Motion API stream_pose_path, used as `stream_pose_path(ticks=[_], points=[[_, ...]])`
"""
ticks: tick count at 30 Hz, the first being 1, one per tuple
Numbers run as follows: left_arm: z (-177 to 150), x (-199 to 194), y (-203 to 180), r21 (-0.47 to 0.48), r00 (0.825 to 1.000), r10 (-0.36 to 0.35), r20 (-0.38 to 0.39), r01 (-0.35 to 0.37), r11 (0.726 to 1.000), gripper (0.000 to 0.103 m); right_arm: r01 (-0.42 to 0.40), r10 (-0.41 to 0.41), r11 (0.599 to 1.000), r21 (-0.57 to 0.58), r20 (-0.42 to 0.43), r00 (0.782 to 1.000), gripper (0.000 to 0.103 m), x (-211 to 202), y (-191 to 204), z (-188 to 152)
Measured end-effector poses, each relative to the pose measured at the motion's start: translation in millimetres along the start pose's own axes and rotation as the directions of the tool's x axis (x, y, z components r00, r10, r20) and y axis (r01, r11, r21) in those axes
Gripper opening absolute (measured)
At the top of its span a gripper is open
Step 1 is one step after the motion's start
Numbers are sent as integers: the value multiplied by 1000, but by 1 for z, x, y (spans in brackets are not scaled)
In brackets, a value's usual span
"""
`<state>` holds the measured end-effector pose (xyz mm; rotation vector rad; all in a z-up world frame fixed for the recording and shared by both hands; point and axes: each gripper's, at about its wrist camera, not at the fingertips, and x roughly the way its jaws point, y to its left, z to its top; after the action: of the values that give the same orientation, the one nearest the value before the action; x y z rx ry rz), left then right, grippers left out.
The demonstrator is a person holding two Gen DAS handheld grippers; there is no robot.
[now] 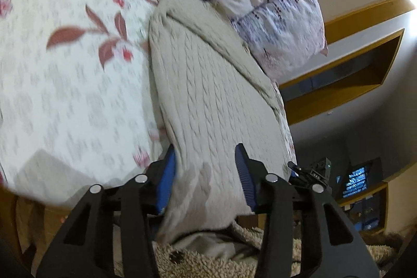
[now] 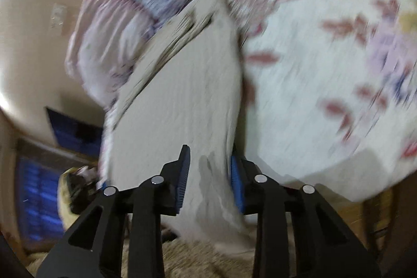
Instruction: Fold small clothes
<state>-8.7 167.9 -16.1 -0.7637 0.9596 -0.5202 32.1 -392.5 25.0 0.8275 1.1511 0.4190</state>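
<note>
I am holding both grippers low at the bed's edge, pointing forward. The left gripper [image 1: 206, 168] and right gripper [image 2: 209, 173] are each pinching the sweater's [image 1: 208, 85] near edge; its length is running away toward the pillow [image 1: 273, 12], lying on the floral sheet [image 1: 65, 74].

Bedroom surroundings: bedding, shelving and rug

A floral bedsheet [image 1: 65, 85] fills the left of the left wrist view, with a patterned pillow [image 1: 276, 17] at upper right. Yellow wall shelves [image 1: 346, 69] sit at the right edge, a lit screen [image 1: 355, 181] at lower right, and a shaggy beige rug [image 1: 208, 262] along the bottom.
</note>
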Motion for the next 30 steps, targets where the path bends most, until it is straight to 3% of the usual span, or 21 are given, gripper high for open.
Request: stream_pose_path(ticks=[4, 9, 10, 11, 14, 18, 23, 26, 28, 30], points=[[-17, 3, 0, -21, 999, -22, -49, 21, 1000, 38, -35, 34, 999, -17, -36, 999, 30, 0, 5, -15], [-32, 8, -9, 17, 995, -16, -101, 18, 1000, 37, -20, 14, 996, -84, -80, 997, 27, 1, 19, -28], [-34, 9, -10, 20, 994, -19, -108, 21, 1000, 37, -16, 8, 996, -92, -83, 996, 25, 1, 20, -29], [-35, 12, -12, 26, 993, -18, -119, 22, 999, 34, -4, -6, 994, -108, -86, 996, 13, 2, 23, -31], [-37, 18, -16, 59, 992, 4, -127, 3, 998, 8, 20, -25, 989, -146, -36, 999, 8, 0, 31, -30], [-29, 13, -21, 83, 998, 8, -70, -2, 997, 6, 59, -35, 971, -230, 106, 994, 8, -14, 53, -19], [-8, -1, -29, 109, 998, 41, 38, -45, 993, 6, 161, -78, 934, -320, 258, 963, 8, -23, 78, 0], [13, -7, -35, 125, 992, 74, 106, -87, 988, 6, 248, -117, 896, -368, 344, 932, 8, -23, 93, 14], [29, -10, -41, 138, 983, 95, 157, -117, 983, 6, 342, -158, 847, -408, 420, 894, 8, -20, 110, 23], [51, -15, -51, 172, 963, 130, 236, -173, 970, 6, 426, -189, 792, -437, 489, 852, 8, -18, 124, 31]])
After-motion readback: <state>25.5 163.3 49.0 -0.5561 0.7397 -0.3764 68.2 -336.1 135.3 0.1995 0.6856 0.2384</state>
